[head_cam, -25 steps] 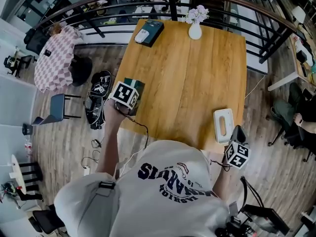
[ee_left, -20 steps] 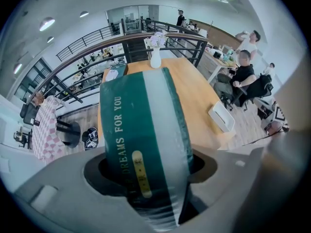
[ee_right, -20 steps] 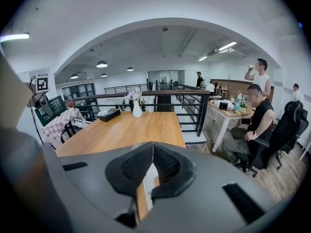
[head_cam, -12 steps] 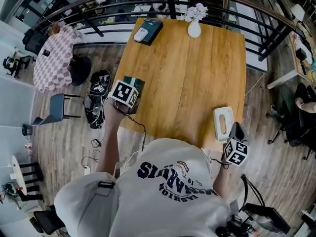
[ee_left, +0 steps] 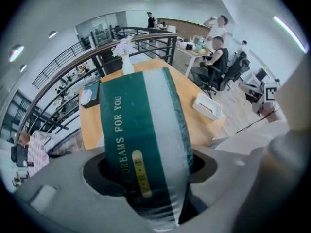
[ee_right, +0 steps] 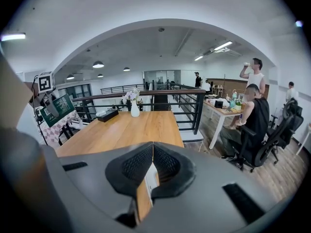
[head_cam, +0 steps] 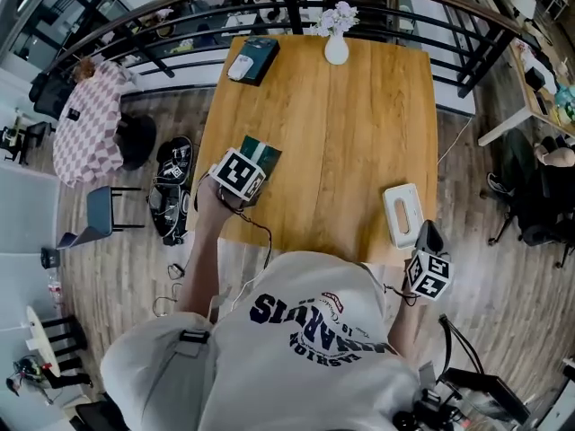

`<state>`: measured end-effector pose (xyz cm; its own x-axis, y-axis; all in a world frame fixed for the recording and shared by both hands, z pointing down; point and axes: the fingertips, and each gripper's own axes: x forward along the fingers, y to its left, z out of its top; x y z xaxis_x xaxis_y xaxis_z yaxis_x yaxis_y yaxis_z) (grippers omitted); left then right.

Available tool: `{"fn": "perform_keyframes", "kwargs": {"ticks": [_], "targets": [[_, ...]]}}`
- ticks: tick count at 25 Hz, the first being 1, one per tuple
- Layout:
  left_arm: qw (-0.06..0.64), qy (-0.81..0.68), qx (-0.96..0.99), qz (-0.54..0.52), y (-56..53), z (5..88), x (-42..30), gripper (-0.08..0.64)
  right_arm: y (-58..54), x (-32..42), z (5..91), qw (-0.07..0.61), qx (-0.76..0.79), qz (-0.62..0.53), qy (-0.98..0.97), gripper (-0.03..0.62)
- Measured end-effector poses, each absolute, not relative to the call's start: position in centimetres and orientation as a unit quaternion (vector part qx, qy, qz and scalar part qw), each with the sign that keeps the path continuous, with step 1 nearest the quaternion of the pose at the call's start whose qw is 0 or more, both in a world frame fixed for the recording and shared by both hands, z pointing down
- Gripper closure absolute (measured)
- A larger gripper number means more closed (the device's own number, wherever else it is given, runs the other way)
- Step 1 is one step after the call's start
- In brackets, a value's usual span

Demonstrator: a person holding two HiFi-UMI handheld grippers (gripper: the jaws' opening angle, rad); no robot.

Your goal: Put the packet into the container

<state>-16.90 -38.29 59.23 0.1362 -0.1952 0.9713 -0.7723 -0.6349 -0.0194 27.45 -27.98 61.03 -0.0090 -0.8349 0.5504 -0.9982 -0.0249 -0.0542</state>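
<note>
Clearly the left gripper (head_cam: 249, 168) is clamped on the green packet (ee_left: 141, 140) above the wooden table's (head_cam: 359, 133) left edge. The right gripper (head_cam: 431, 237), jaws together and empty, hangs just beside the white container (head_cam: 403, 215) at the table's near right corner.

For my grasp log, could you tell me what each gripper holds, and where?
Left gripper clamps the green-and-white soft packet by one end; right gripper, shut, holds nothing.
</note>
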Motion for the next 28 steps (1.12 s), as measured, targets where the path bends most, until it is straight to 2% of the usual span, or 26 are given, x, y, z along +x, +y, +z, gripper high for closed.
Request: {"fn": "perform_keyframes", "kwargs": {"ticks": [12,22,28], "targets": [[-0.01,-0.096,0.762,0.641,-38.7,60.7,-4.5,0.245,-23.4,29.7,61.3,0.169,0.719,0.237,-0.631,0.583],[-0.073,0.003,0.752,0.655,-37.4,60.9,2.2,0.245,-17.8,32.9,61.2,0.148,0.764,0.251,-0.576,0.584],[-0.148,0.076,0.745,0.646,-36.8,61.7,6.0,0.245,-15.5,33.9,60.8,0.143,0.785,0.249,-0.549,0.584]]}}
